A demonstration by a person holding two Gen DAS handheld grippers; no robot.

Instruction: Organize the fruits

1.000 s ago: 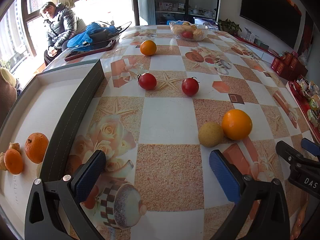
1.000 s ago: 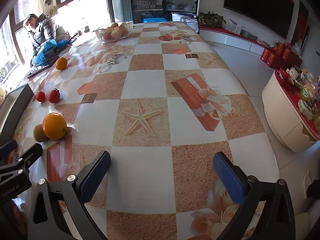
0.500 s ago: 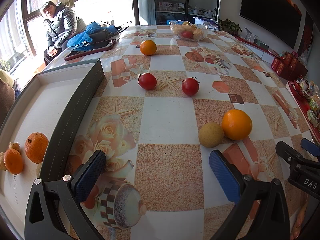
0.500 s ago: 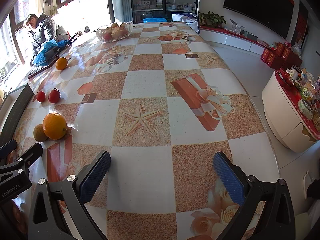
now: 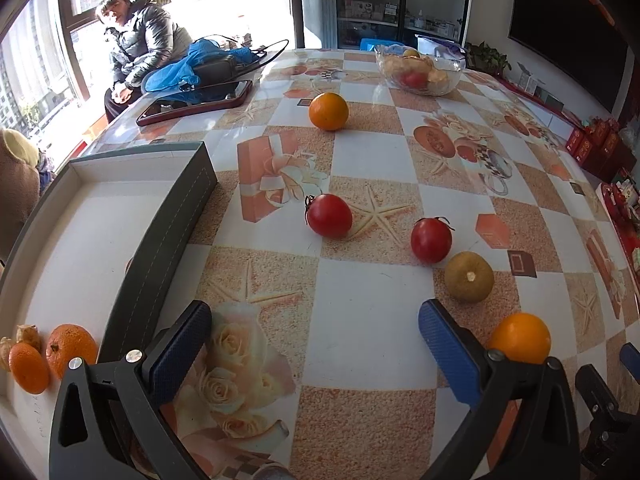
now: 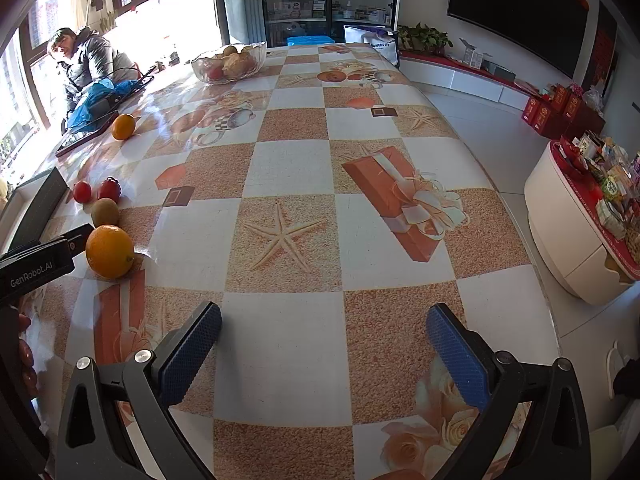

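Both tools are released and empty: the left gripper [image 5: 314,338] faces the loose tomatoes [image 5: 329,215] at its 12 o'clock, probably bound for the tray [image 5: 156,240] at 9 o'clock holding mandarins [image 5: 72,346], while the right gripper [image 6: 322,344] waits over bare table [image 6: 288,168].

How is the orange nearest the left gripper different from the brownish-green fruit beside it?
The near orange is bright orange and bigger; the brownish-green fruit is dull and smaller. The orange lies partly behind the left gripper's finger; the other fruit shows a pale stem scar. Both are round and lie loose on the table.
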